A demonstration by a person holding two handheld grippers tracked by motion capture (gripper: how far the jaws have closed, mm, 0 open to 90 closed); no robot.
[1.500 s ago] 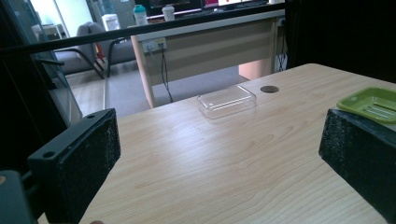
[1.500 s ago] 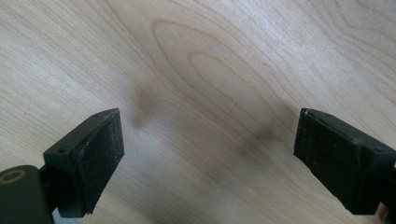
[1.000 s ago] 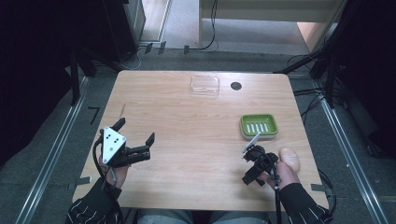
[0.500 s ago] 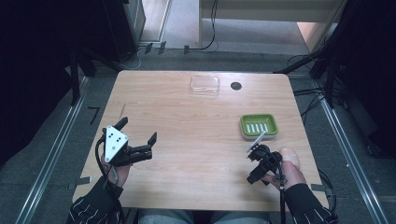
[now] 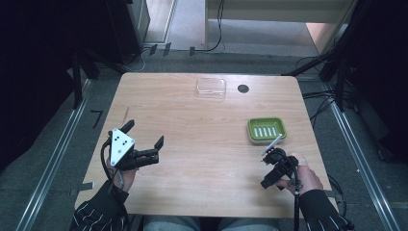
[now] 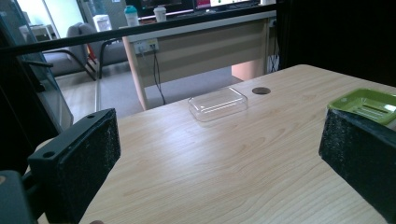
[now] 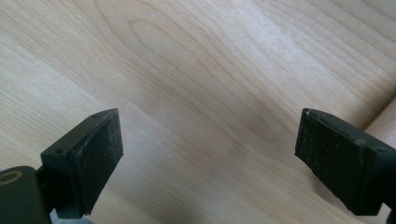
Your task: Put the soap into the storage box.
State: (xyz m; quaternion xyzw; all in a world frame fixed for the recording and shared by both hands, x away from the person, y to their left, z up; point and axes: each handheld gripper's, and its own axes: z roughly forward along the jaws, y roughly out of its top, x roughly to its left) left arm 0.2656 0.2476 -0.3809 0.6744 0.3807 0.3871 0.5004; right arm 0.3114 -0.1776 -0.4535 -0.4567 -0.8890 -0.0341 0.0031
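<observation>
Black grippers' fingers [image 7: 93, 158] carry rough foam; sleeves [image 5: 98, 211] dark, white-striped.

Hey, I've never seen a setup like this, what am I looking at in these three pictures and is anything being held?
A person sits at a wooden table holding a two-jaw gripper in each hand. The high view looks down from above: left gripper, right gripper. The other two pictures come from cameras riding on each gripper, looking out between its black jaws. On the table lie a clear lid at the far edge and a green dish near the right gripper. Both grippers' jaws stand wide apart with nothing between them, so nothing is held.
</observation>
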